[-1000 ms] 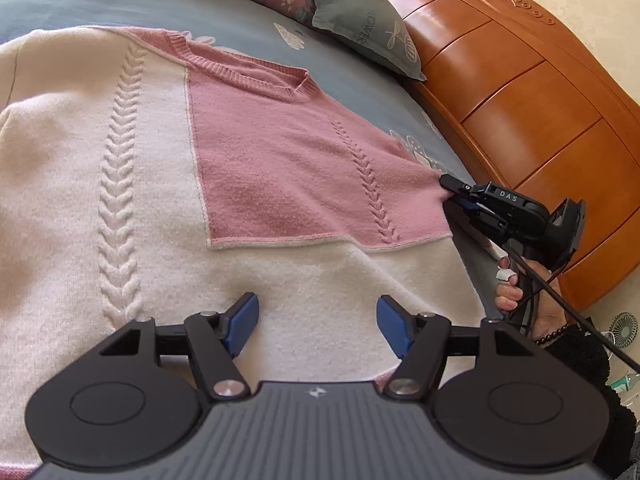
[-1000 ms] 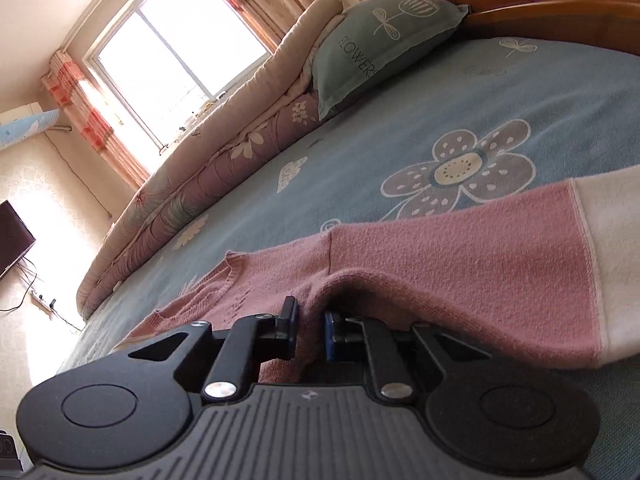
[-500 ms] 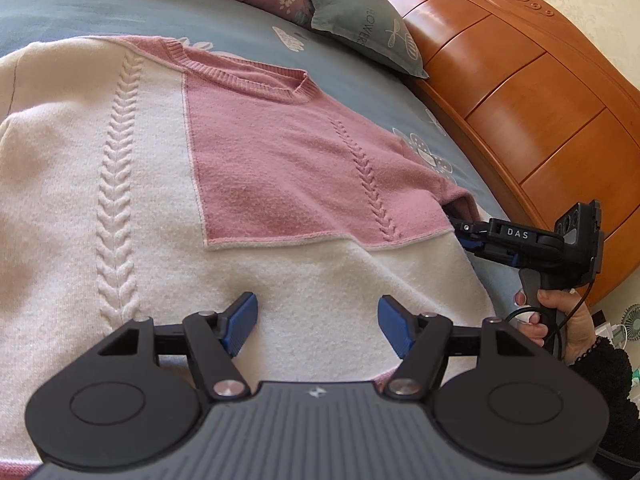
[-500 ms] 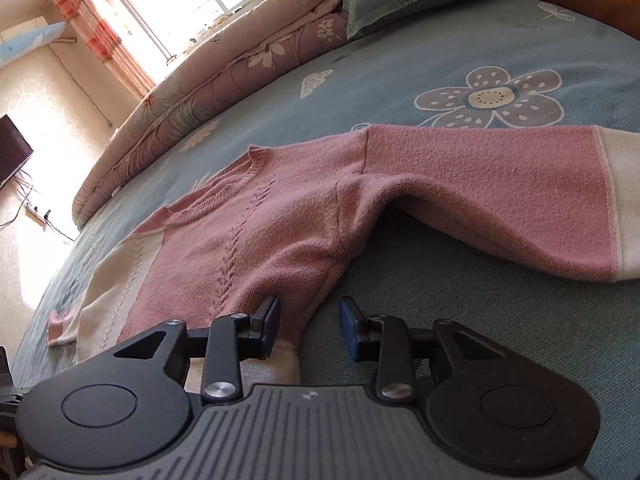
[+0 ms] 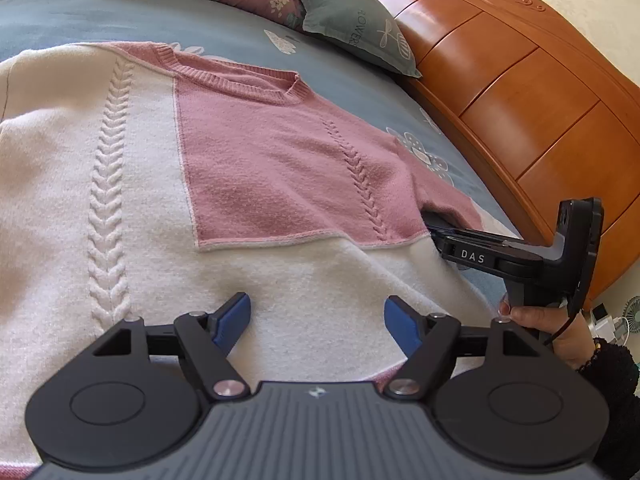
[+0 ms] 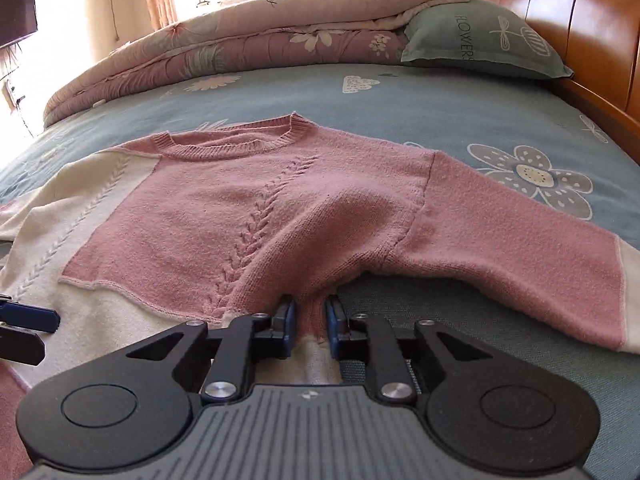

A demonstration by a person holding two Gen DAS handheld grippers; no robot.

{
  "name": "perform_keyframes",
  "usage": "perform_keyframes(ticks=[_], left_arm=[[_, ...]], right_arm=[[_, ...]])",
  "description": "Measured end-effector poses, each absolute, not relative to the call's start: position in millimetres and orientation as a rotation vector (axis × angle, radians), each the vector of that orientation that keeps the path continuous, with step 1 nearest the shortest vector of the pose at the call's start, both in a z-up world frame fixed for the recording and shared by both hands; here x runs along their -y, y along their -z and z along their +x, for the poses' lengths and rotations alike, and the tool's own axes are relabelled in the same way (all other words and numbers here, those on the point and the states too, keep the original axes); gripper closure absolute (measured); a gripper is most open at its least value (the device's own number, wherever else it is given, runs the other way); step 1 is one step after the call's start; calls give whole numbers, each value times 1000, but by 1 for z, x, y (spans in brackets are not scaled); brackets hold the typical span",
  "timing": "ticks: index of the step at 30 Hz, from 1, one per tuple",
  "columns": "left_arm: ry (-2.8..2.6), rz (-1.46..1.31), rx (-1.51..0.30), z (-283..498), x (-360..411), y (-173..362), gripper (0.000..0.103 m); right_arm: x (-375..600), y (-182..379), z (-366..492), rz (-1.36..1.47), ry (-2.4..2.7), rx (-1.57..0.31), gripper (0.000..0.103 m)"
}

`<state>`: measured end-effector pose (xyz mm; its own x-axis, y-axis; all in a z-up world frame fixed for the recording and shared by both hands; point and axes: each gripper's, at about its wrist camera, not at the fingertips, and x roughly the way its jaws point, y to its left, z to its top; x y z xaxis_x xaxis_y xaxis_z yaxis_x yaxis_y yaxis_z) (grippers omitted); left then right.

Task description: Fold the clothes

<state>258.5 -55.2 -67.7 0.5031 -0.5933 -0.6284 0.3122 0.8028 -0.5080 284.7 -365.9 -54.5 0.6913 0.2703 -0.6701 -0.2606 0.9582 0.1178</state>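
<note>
Pink-and-cream sweater [image 6: 224, 216], collar toward folded quilt [image 6: 240, 44]

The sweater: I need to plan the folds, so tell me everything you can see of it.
The sweater is a soft knit in pink and cream blocks, with a ribbed round collar and raised cable braids. It lies face up, spread on the blue flowered bedsheet, its pink sleeve stretched sideways. The right claw is shut on a pinch of its side edge below the armpit, bunching the knit there. The left claw hovers open over the cream lower part.
</note>
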Motion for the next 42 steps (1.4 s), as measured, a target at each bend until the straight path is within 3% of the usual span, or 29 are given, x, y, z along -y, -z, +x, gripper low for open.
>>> perform_keyframes(ticks=[2,9,14,17,18,20,22,25,32,37,42], left_arm=[[559,-355,-889,259,55,68,28],[536,-324,-915,261,59,59,28],[502,-169,-912,260,68,49,29],[486,-71,-928,253,69,52,29],[486,-40,-926,246,67,52,28],[494,6,-923,230,59,50,28],[493,44,-932,217,52,46,28],[497,60,-910,208,48,33,28],[455,105,-940,204,61,47,26],[443,40,-928,153,28,54,22],[458,14,-917,144,11,38,22]], right_arm=[[373,50,284,-5,-241,-748,88],[424,36,268,132,-50,-727,86],[411,25,238,250,-188,-689,69],[395,41,236,234,-227,-786,65],[394,47,234,227,-205,-816,67],[407,47,225,249,-153,-816,87],[419,41,217,283,-115,-811,91],[408,22,206,222,-90,-777,50],[337,36,198,57,-187,-859,48],[347,47,152,64,-164,-858,31],[344,37,129,65,-151,-843,24]])
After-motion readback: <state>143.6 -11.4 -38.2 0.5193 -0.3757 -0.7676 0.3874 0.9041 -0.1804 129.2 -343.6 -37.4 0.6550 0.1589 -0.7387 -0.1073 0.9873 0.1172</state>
